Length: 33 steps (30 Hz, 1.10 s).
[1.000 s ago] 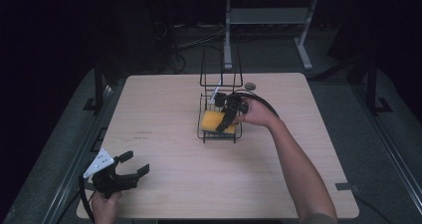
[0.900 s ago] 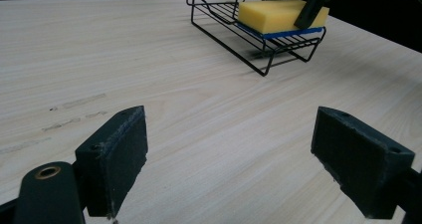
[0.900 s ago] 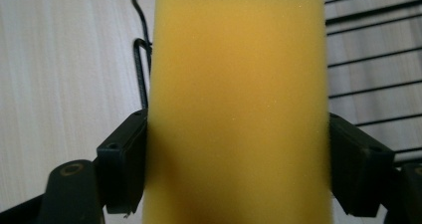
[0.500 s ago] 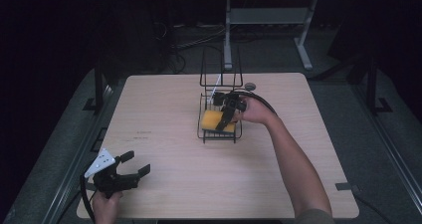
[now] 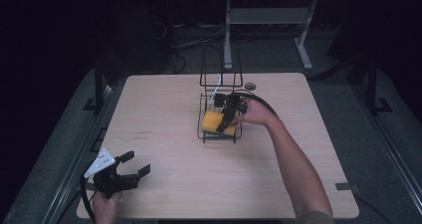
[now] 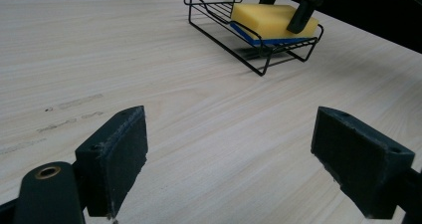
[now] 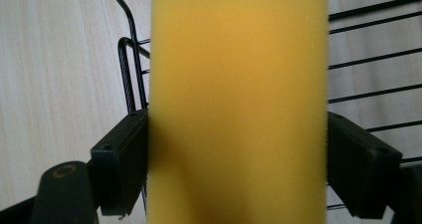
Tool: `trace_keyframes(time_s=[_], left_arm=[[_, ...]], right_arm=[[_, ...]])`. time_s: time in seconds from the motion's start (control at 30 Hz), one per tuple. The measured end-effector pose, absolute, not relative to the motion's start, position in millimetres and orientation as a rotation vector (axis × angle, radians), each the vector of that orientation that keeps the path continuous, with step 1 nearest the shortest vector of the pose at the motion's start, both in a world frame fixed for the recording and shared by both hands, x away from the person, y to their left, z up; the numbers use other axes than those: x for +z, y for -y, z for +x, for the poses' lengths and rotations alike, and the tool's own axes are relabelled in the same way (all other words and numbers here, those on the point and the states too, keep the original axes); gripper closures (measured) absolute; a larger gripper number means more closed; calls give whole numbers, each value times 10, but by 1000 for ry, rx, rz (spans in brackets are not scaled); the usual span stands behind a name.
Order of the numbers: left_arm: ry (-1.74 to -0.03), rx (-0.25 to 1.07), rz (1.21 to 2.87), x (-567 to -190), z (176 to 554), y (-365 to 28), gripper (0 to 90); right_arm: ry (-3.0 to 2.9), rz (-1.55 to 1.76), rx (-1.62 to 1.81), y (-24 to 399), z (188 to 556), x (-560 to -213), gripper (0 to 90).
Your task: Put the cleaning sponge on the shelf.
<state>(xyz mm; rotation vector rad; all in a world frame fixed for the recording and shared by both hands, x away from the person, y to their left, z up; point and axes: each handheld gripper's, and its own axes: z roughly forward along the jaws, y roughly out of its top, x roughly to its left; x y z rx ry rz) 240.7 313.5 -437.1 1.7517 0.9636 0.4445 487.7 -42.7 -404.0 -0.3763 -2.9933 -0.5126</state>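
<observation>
Sponge (image 5: 215, 122): a yellow block with a blue underside was seen lying in the low tray of the wire rack (image 5: 219, 134), near the middle of the table (image 5: 164, 184).
Right gripper (image 5: 226, 122): its two black jaws were placed on both long sides of the sponge; in the right gripper view the pads (image 7: 122, 159) were touching the yellow foam (image 7: 239, 104), so the sponge was judged to be pinched, though little squeezing could be made out.
Change: compared with the pictures half a second and one second earlier, the right hand (image 5: 256, 113) was found a little lower and closer to the rack; the sponge was not seen to be moved.
Meaning for the work: a grasp inside the rack was judged to be just completed, and a lift out of it seemed to be the next step.
Left gripper (image 5: 130, 170): it was held at the near left corner, well apart from the rack, with its jaws spread wide and nothing between them.
Obstacles: the raised front wire (image 6: 278, 47) and the tall upright loops (image 5: 221, 67) behind the tray were noted; the sponge could be caught on them if it was drawn out sideways.
Other things: a small dark round thing (image 5: 250, 86) was lying behind the rack, too small to be identified.
</observation>
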Motion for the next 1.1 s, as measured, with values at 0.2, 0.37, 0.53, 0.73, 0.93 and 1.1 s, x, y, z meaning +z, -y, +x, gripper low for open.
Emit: trace_keyframes(time_s=[0.2,0.37,0.53,0.73,0.93,1.1], left_arm=[[-963,445,1754,-4370,2406,-3132,140],[-962,446,1760,-4373,2408,-3130,141],[-965,446,1755,-4373,2405,-3132,140],[-961,450,1760,-4373,2406,-3120,140],[-965,449,1756,-4372,2405,-3124,140],[-963,450,1757,-4369,2403,-3123,140]], right_arm=[[2999,-391,-537,449,4860,-3995,185],[3000,-414,-569,466,4855,-3958,178],[2982,-448,-647,542,4859,-3954,180],[2978,-445,-693,576,4855,-3915,178],[2972,-474,-724,614,4846,-3864,178],[2960,-474,-745,638,4830,-3859,179]])
